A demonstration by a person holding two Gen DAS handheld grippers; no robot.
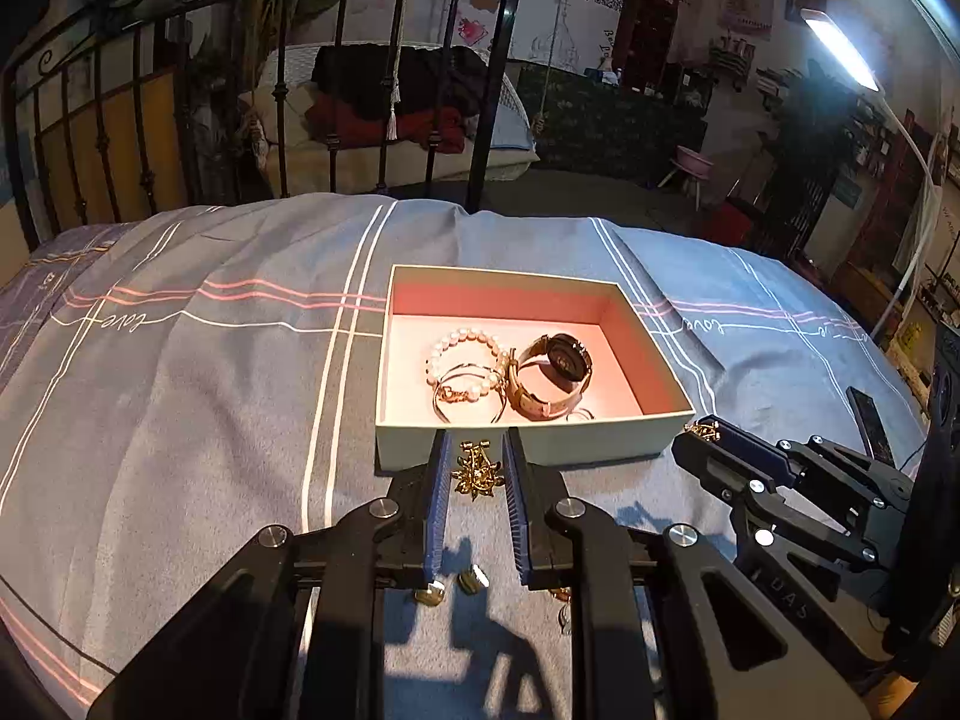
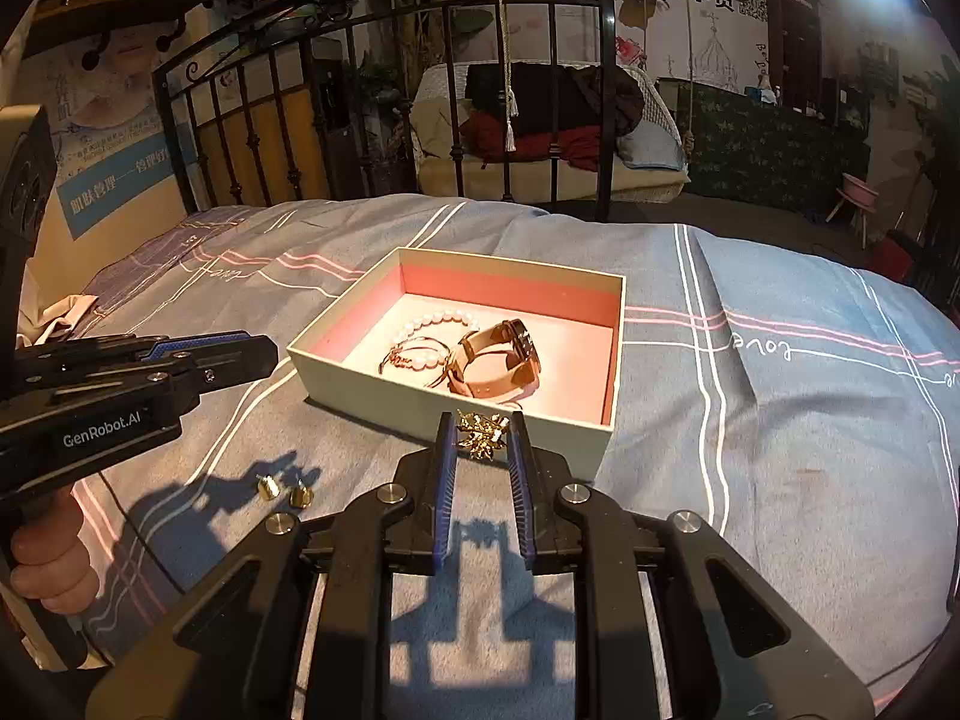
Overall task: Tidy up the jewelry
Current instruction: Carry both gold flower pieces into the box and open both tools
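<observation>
An open box (image 1: 528,447) with a pink lining sits on the bedspread and holds a pearl bracelet (image 1: 465,363), a thin gold bangle (image 1: 468,399) and a watch (image 1: 555,375); the box also shows in the right wrist view (image 2: 444,420). My left gripper (image 1: 477,441) is open around a gold brooch (image 1: 476,471) lying on the cloth just before the box. My right gripper (image 2: 482,423) is shut on a second gold brooch (image 2: 480,427), held at the box's near wall. Two small gold studs (image 2: 285,491) lie on the cloth to the left.
The blue-grey striped bedspread (image 1: 198,396) covers the surface. A black iron bed frame (image 1: 336,90) stands at the far edge. A dark remote (image 1: 870,423) lies at the right. A lamp (image 1: 840,48) shines from the upper right.
</observation>
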